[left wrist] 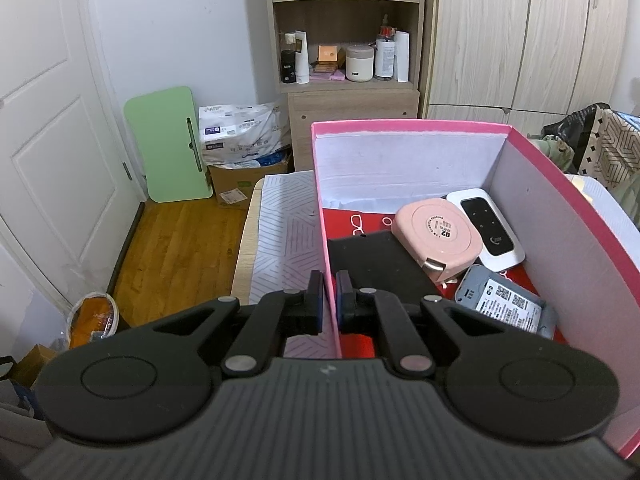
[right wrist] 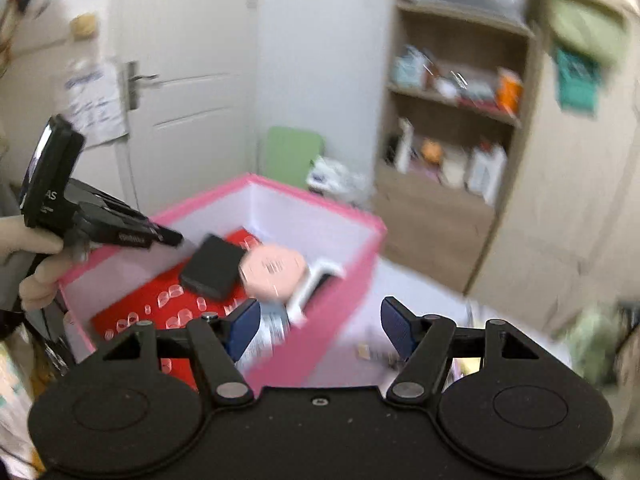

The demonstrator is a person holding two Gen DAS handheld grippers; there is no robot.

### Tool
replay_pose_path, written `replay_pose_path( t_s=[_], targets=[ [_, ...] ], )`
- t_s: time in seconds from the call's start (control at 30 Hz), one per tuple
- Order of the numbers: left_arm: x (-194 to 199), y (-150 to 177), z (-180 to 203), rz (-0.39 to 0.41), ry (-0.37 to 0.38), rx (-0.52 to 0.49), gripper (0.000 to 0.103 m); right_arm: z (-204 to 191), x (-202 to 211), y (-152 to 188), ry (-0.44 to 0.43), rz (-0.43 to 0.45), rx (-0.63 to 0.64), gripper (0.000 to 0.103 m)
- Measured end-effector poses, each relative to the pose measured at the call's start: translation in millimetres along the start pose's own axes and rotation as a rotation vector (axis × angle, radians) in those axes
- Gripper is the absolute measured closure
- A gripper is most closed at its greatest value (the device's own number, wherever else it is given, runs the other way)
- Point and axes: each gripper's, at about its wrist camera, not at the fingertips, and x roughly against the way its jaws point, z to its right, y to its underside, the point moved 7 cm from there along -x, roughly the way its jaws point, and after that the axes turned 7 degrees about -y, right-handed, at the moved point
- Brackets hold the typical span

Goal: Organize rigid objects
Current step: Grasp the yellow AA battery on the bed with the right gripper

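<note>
From my left wrist view, my left gripper [left wrist: 330,300] is pinched nearly closed on the left wall of the pink box [left wrist: 325,220], one blue pad outside it and one inside. Left of that wall lies a strip of patterned white cover [left wrist: 280,232], then wooden floor [left wrist: 180,260] running to the white door [left wrist: 48,140]. Inside the box, going right over its red floor: a black flat case [left wrist: 376,260] just beyond my pads, a pink round-cornered case [left wrist: 436,236] partly lying on it, a white device with a dark screen [left wrist: 486,228] against the right wall, and nearer, a grey device with printed labels [left wrist: 504,304]. The far-left part of the red floor is bare.

My right wrist view (badly blurred) shows what the first cannot: my left hand [right wrist: 28,260] on the handle at the left, with that tool reaching to the box's left rim. The box [right wrist: 340,276] sits left of centre here, the same black case [right wrist: 214,266] and pink case [right wrist: 274,270] recognisable. My right gripper [right wrist: 320,332] is spread wide and holds nothing; its left pad hangs over the box's near end, its right pad outside the right wall over pale surface. Farther right stand the shelves [right wrist: 452,152].
</note>
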Motion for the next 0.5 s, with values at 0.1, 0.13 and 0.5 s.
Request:
replay_pose_path(
  t_s=[0.1,0.13,0.5],
  targets=[
    [0,0,0,-0.001,0.0,-0.001,0.097,35,4,41,0.091,-0.027,-0.167,0.035],
    [0,0,1,0.0,-0.001,-0.001,0.097,46,4,56,0.126,-0.037,-0.225,0.038],
    [0,-1,0,0.004,-0.004,0.011,0.097,71,-6,120,0.277,-0.01,-0.477,0.05]
  ],
)
